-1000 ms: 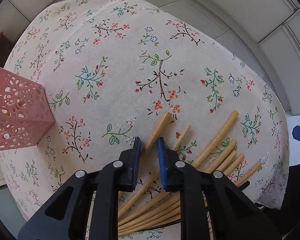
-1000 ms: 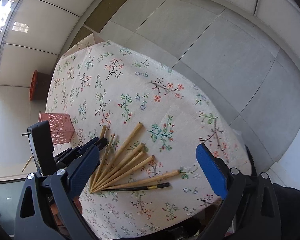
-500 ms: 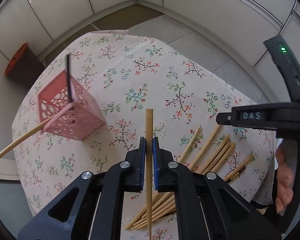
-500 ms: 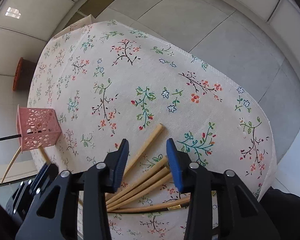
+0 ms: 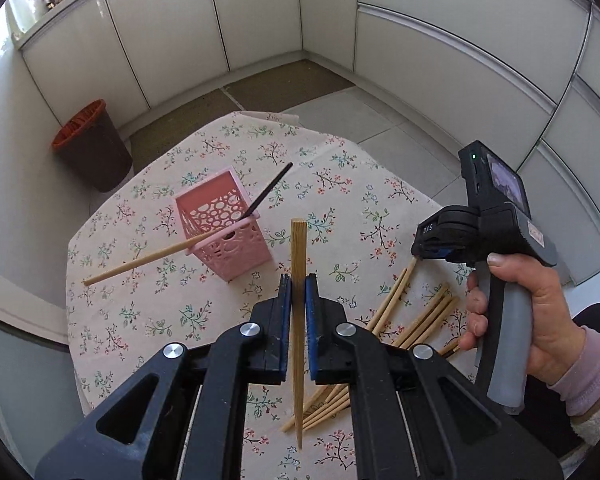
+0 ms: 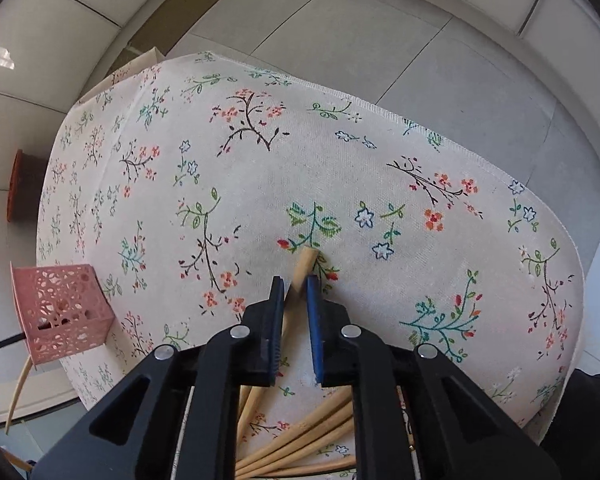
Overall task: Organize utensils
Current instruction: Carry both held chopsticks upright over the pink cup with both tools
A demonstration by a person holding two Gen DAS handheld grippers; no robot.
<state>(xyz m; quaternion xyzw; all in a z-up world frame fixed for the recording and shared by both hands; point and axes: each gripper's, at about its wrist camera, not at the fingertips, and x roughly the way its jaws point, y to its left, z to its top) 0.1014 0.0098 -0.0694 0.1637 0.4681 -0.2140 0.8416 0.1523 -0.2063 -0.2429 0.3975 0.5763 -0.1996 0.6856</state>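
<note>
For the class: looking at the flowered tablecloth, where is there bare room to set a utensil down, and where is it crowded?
Bare cloth: the far half of the tablecloth beyond the pink holder, and the strip between the holder and the loose chopsticks. Crowded: the near right corner, where the chopsticks fan out, and around the holder, whose two sticks lean outward.

Pale wooden chopsticks [image 5: 424, 320] fanned flat on floral cloth, pink perforated holder [image 5: 224, 232] upright nearby.

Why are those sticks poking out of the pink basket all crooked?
In the pink basket, a wooden chopstick and a black one lean out sideways over the rim, not upright. More chopsticks lie scattered on the tablecloth.
</note>
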